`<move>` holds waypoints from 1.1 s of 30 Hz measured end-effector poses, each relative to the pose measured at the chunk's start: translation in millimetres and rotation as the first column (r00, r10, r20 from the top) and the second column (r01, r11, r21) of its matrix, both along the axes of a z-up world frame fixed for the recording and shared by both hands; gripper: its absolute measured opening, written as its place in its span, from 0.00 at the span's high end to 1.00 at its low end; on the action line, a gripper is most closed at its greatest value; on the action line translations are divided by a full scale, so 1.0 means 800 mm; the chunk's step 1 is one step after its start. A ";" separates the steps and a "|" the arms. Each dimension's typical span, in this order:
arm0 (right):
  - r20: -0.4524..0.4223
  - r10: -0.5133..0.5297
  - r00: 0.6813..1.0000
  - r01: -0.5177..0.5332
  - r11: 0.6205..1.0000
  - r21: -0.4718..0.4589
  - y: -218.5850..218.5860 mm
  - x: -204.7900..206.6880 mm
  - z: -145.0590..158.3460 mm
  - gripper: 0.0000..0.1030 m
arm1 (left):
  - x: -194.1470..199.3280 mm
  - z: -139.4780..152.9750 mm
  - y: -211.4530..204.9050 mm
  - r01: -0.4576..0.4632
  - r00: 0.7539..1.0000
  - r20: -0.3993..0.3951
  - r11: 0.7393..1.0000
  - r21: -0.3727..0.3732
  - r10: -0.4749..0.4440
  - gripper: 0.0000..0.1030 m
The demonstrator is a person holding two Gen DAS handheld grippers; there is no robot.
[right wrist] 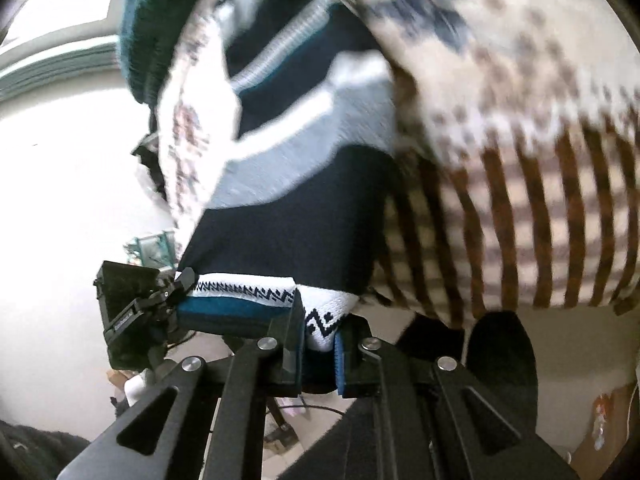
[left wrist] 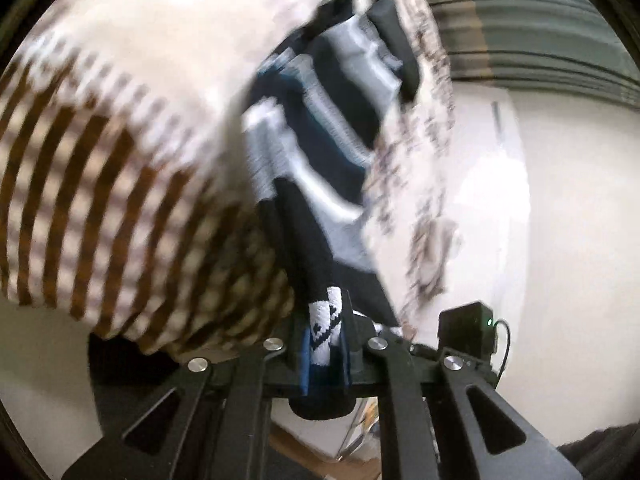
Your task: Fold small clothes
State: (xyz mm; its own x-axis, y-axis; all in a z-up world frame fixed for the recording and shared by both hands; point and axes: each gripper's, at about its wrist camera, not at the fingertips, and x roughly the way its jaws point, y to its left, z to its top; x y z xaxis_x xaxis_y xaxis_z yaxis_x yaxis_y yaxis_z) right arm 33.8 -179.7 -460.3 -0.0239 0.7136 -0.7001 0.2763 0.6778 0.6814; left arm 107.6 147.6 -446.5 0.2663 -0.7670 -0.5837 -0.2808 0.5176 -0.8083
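**Lifting the knit garment by its hem, one gripper at each end**

Holding the knit garment (left wrist: 316,128) up by its hem looks like the step in hand, ahead of a fold. To do it well, I judge that both hands should stay level with each other so the hem runs straight between them, and keep the pull even, since a lopsided hang would carry a crooked line into the fold. The cloth is thick and soft and will likely sag and swing; steadying it before laying it down should help.

The garment is the largest thing in both views: dark navy with grey and white bands, a cream panel with dark motifs and a cream and brown striped part (left wrist: 80,208), all blurred. It hangs in the air directly ahead of the cameras; no tabletop shows under it, so I cannot tell what it hangs over.

The white patterned hem band (right wrist: 248,290) runs across the right wrist view, touching both grippers.

The left gripper (left wrist: 326,344) is narrow, its pads pinched on a bunched fold of that band. The right gripper (right wrist: 320,340) is likewise clamped on the band's other end, the cloth filling the gap between its fingers.
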 end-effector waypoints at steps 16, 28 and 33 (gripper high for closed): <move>0.332 -0.101 0.938 0.137 0.987 -0.086 -0.035 0.375 0.148 0.90 | 0.371 0.042 0.014 -0.116 0.965 0.223 0.987 -0.114 0.140 0.92; 0.213 -0.148 0.966 0.197 0.952 -0.232 -0.027 0.615 0.028 0.45 | 0.549 -0.049 0.030 -0.078 0.986 0.143 0.995 -0.060 0.086 0.28; 0.187 -0.141 0.972 0.191 0.940 -0.282 -0.040 0.596 -0.002 0.44 | 0.547 -0.072 0.029 -0.011 0.989 0.147 0.997 0.081 -0.001 0.28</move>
State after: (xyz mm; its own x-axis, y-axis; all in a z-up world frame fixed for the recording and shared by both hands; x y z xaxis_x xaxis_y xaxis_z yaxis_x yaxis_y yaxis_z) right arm 510.9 -211.6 -461.7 0.2083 0.4578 -0.8643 0.3048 0.8093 0.5021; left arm 545.0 170.6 -504.2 0.3573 -0.7168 -0.5988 -0.1653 0.5824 -0.7959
